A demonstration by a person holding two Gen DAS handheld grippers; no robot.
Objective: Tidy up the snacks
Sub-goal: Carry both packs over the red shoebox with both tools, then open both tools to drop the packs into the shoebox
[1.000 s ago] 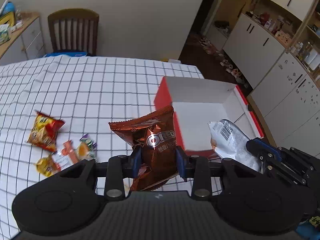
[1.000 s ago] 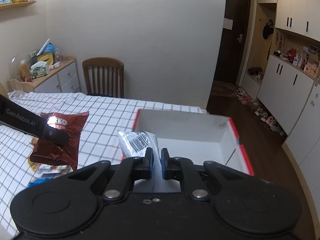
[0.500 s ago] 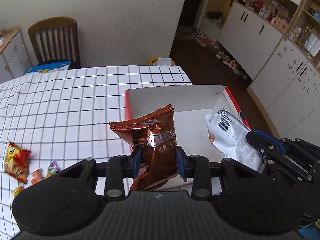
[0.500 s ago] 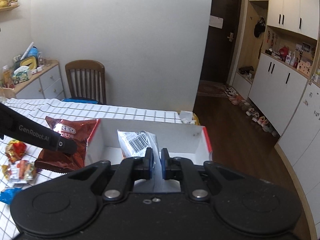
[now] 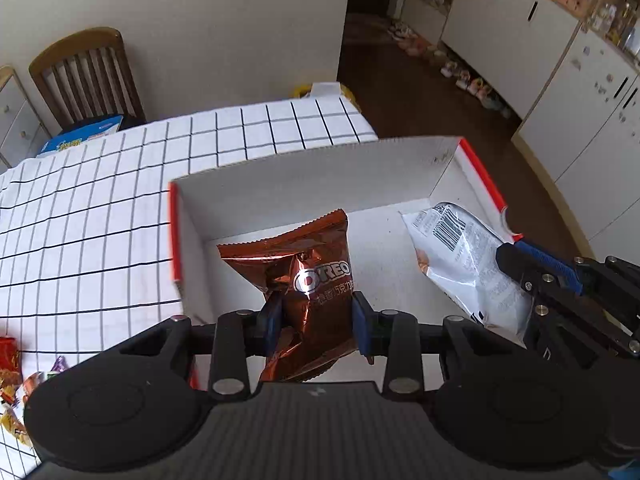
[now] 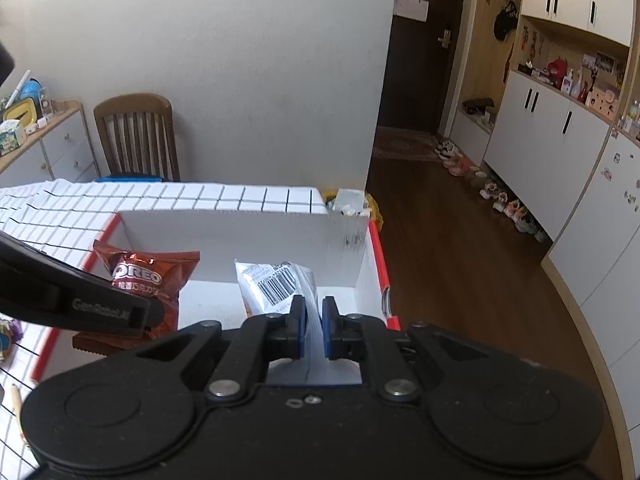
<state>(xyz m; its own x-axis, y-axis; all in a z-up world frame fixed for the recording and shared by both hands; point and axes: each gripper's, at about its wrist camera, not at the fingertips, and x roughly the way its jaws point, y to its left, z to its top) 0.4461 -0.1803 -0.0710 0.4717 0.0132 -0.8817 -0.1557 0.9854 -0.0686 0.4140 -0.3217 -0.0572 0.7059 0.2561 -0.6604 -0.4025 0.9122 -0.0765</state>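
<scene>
- Oreo packet (image 5: 308, 280) is pinched in the left hand-held gripper (image 5: 316, 322), hanging over the box (image 5: 320, 172).
- Silver packet (image 6: 280, 284) is clamped in the right hand-held gripper (image 6: 314, 330), also above the box floor.
- Neither is released; loose snacks (image 5: 12, 376) wait left on the surface (image 5: 100, 220).
- Those are cut off at the edge.

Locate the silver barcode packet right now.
The silver barcode packet is pinched in the right gripper, held over the right half of the white box, right of the Oreo bag.

Oreo bag (image 5: 308, 276) hangs left of barcode bag (image 5: 460, 256) (both over the box (image 5: 320, 176)).
</scene>
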